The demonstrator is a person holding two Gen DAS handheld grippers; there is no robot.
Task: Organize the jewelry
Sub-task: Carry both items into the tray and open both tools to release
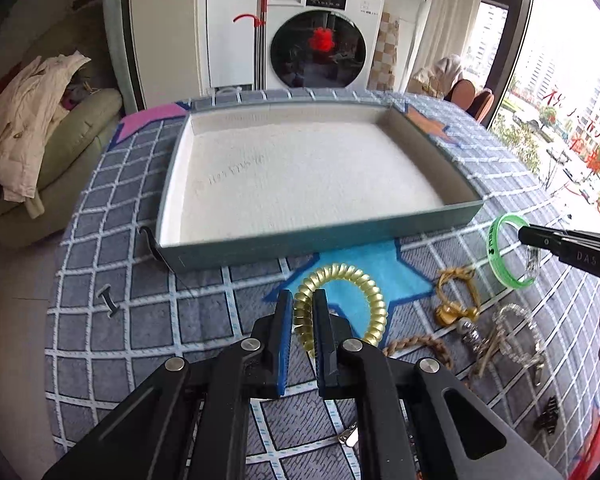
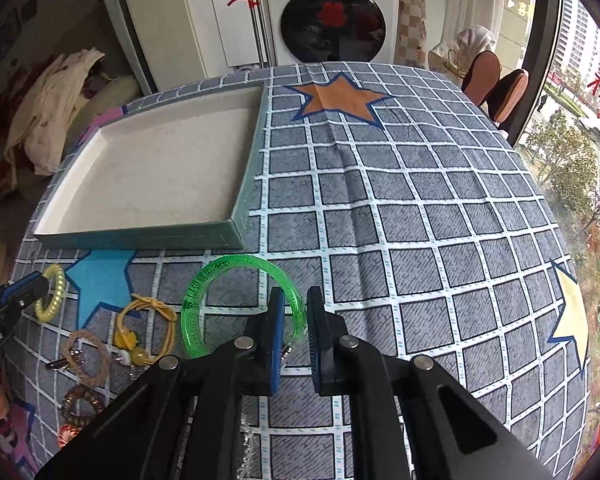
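Left claw (image 1: pixel 303 304) clamped on gold coil bracelet (image 1: pixel 340 304) | right claw (image 2: pixel 292 312) gripping green bangle (image 2: pixel 236 304) | tray (image 1: pixel 320 236) just ahead of both

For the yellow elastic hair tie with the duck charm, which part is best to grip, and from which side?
Probably grip the thin elastic loop of the yellow hair tie at its far arc, away from the bulky charm and bead. Come from above, one finger inside the loop: it lies flat on the tablecloth, with the braided bracelet crowding its near side.
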